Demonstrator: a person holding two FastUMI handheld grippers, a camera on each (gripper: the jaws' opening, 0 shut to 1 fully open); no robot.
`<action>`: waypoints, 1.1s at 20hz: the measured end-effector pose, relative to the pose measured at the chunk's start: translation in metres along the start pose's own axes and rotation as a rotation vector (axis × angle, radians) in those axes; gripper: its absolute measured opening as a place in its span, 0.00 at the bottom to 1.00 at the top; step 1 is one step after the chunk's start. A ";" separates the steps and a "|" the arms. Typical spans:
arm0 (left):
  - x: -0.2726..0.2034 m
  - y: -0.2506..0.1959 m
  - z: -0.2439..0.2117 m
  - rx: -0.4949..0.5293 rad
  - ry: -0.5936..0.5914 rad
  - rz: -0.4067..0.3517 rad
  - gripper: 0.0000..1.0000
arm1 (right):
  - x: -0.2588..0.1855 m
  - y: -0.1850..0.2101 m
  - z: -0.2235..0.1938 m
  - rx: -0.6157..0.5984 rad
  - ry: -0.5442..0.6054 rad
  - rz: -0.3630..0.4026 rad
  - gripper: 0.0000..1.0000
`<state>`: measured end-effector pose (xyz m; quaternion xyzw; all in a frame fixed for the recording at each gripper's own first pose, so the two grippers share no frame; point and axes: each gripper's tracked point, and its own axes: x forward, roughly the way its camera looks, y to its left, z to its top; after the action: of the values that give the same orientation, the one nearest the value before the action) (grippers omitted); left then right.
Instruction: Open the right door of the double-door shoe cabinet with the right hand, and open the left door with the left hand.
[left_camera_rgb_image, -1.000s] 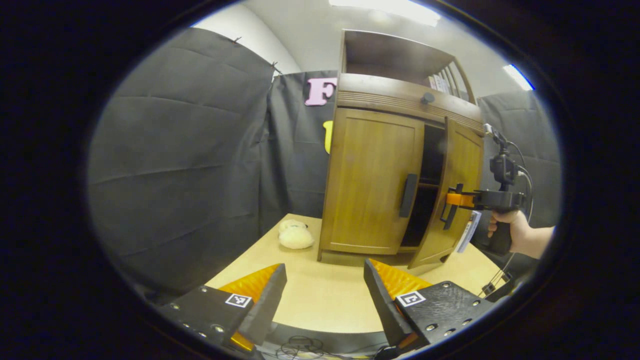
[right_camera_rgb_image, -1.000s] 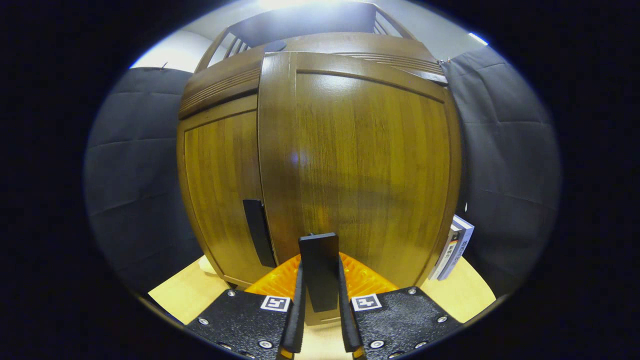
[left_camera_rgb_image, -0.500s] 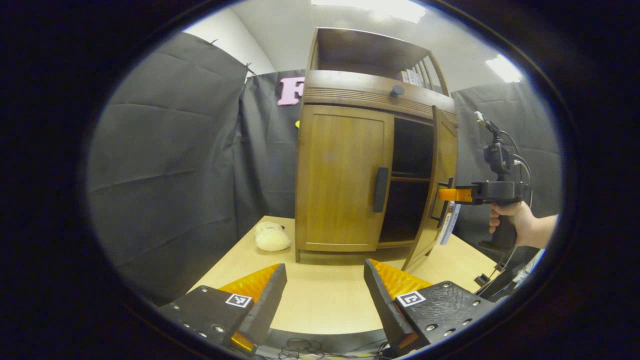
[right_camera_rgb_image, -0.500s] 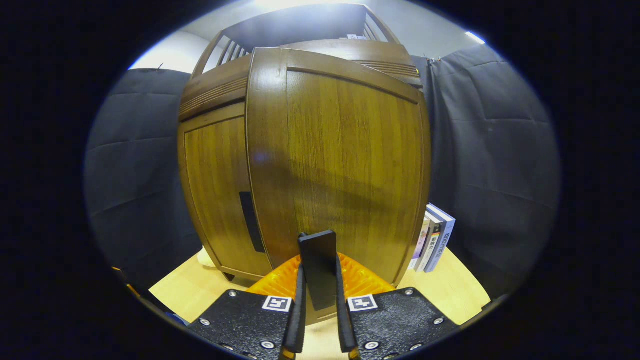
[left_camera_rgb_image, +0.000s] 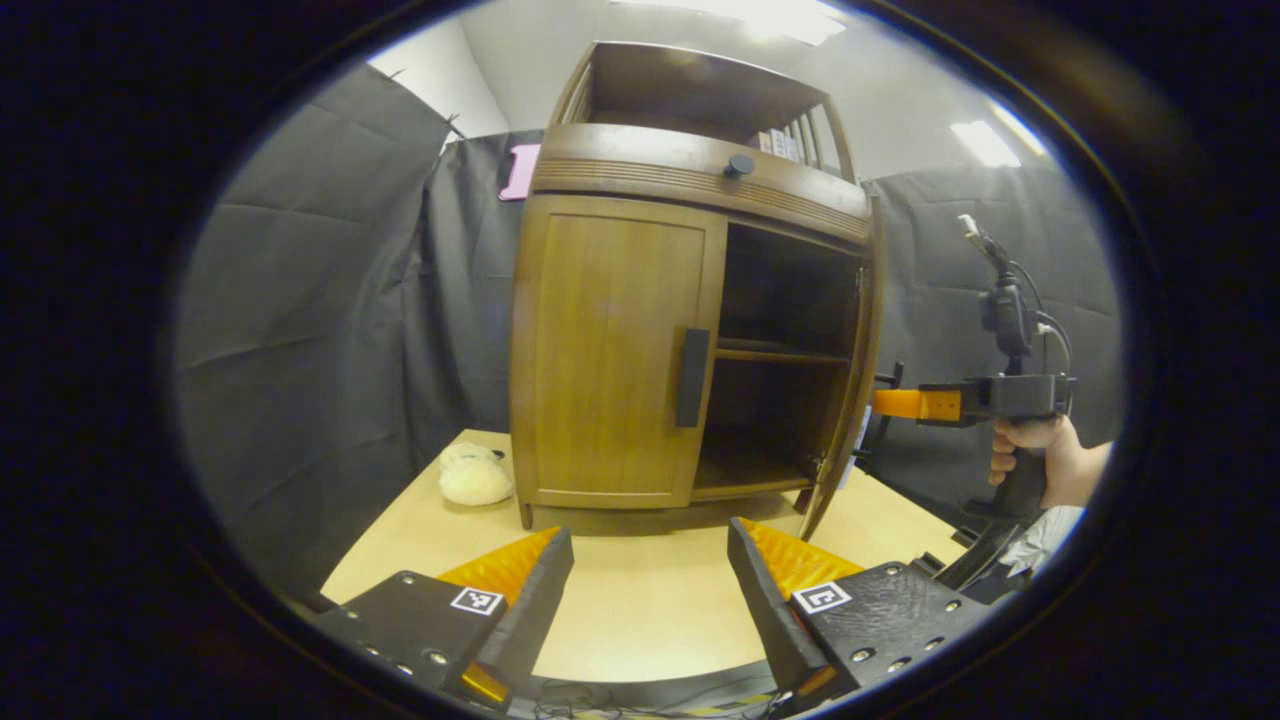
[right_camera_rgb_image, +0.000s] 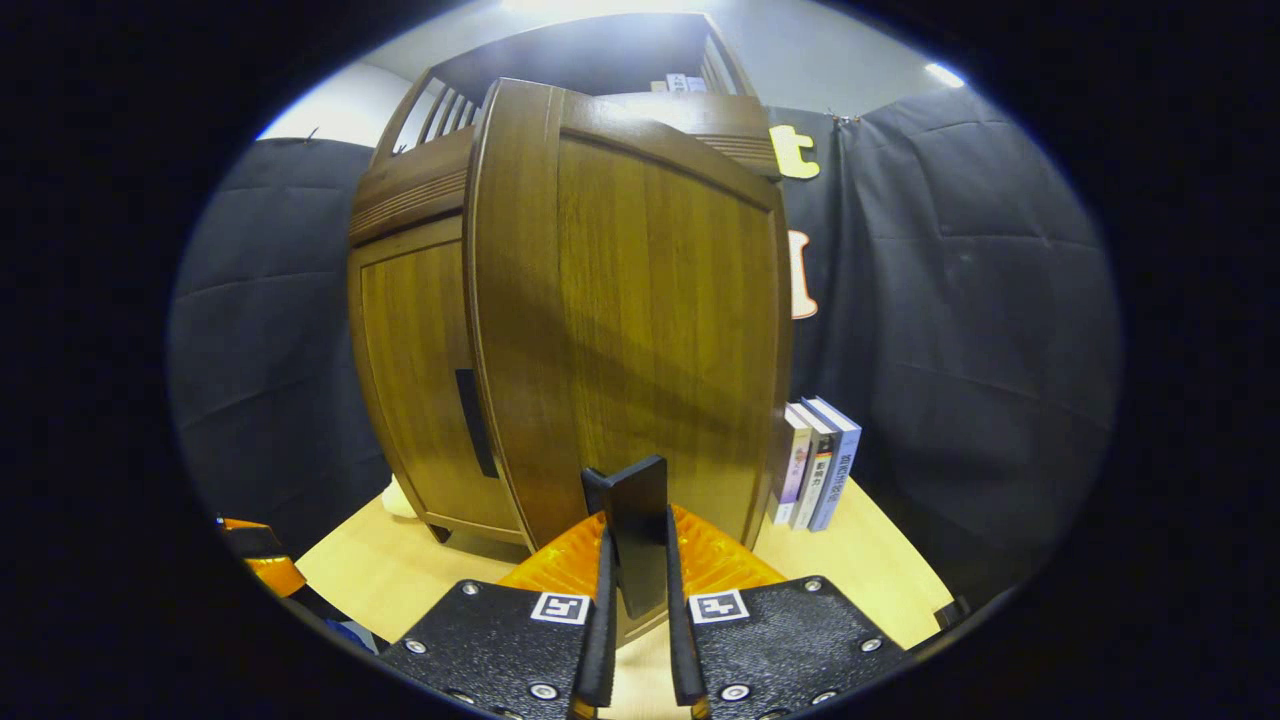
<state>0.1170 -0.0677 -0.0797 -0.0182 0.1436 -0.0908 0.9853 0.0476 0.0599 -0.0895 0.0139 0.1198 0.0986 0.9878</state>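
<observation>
On the pale counter the right door stands open, its handle pinched by the right claw, while the left door waits shut before the spread left claw.

Cabinet: my shoe cabinet stands on the table, ahead of my left gripper.
Left door: the left door sits flat in the cabinet front, its handle at the inner edge.
Right door: the right door stands swung outward, right of the open compartment.
Right gripper: my right gripper is at that door's handle, right of the cabinet.
Plush toy: the plush toy lies on the table, just left of the cabinet base.
Books: the books stand upright on the table, behind the right door.
</observation>
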 end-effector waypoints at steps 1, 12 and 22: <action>0.009 -0.002 0.007 0.006 -0.007 -0.005 0.90 | -0.006 -0.008 0.002 0.004 0.000 -0.007 0.23; 0.057 -0.119 0.040 0.001 0.004 0.039 0.82 | -0.042 -0.099 -0.007 -0.033 0.005 0.085 0.11; 0.030 -0.178 0.019 -0.065 -0.018 0.229 0.94 | -0.043 -0.144 -0.005 -0.087 -0.017 0.282 0.11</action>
<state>0.1196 -0.2483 -0.0589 -0.0343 0.1385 0.0270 0.9894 0.0332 -0.0897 -0.0917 -0.0115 0.1039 0.2412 0.9648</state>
